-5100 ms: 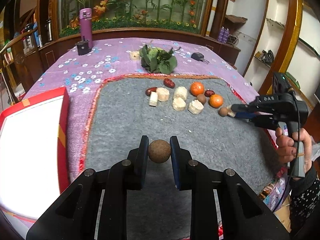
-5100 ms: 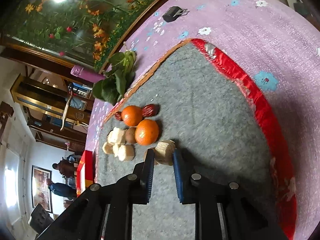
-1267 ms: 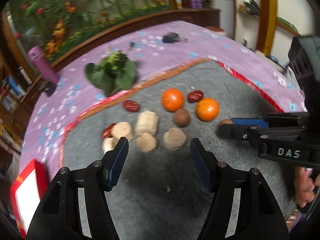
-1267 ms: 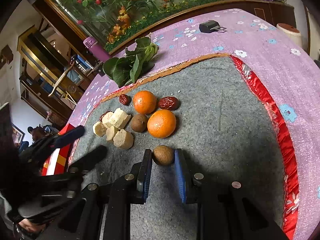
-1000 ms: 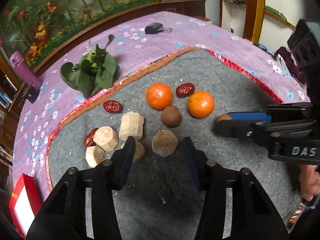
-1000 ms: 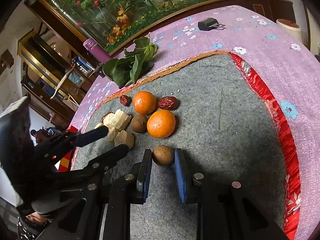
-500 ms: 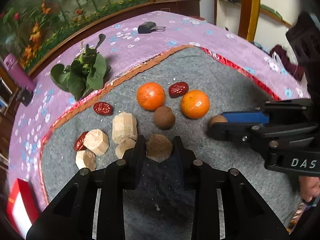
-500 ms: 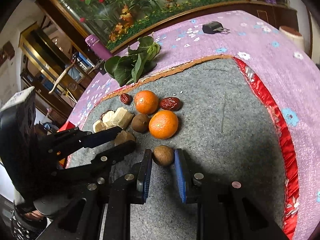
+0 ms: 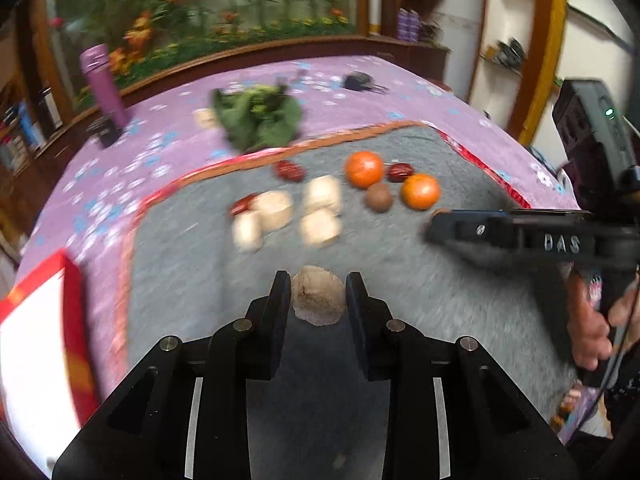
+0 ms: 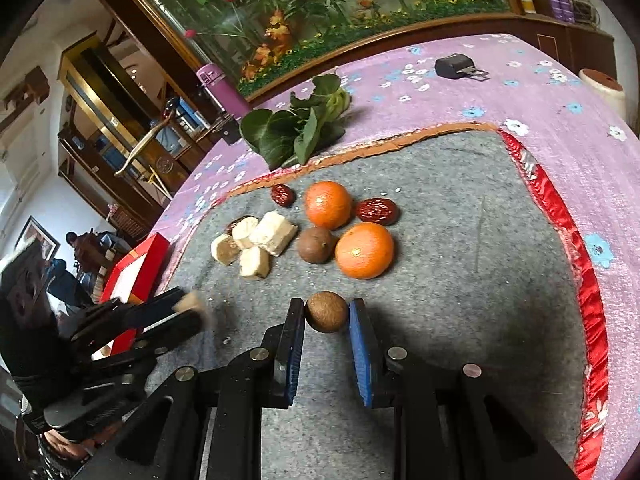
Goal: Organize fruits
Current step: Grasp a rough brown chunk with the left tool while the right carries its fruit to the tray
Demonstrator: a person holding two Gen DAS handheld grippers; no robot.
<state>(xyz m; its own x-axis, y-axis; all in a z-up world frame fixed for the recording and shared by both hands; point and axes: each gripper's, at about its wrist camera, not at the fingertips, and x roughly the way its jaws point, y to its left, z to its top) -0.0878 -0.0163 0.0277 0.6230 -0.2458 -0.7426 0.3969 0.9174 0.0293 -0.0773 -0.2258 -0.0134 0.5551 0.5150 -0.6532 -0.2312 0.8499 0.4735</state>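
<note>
Jaws newly clamped on beige chunk (image 9: 318, 300)

The right gripper (image 10: 326, 314) clamps a brown round fruit (image 10: 326, 311) over the grey mat (image 10: 460, 220), near 2 oranges (image 10: 364, 251); the left gripper (image 10: 192, 308) grips a pale chunk (image 10: 191, 301).

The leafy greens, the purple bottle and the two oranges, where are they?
leafy greens (image 10: 298, 128), right wrist view, middle of the leaves
purple bottle (image 10: 222, 86), right wrist view, its side
near orange (image 10: 364, 251), right wrist view, its top
far orange (image 10: 328, 205), right wrist view, its front
</note>
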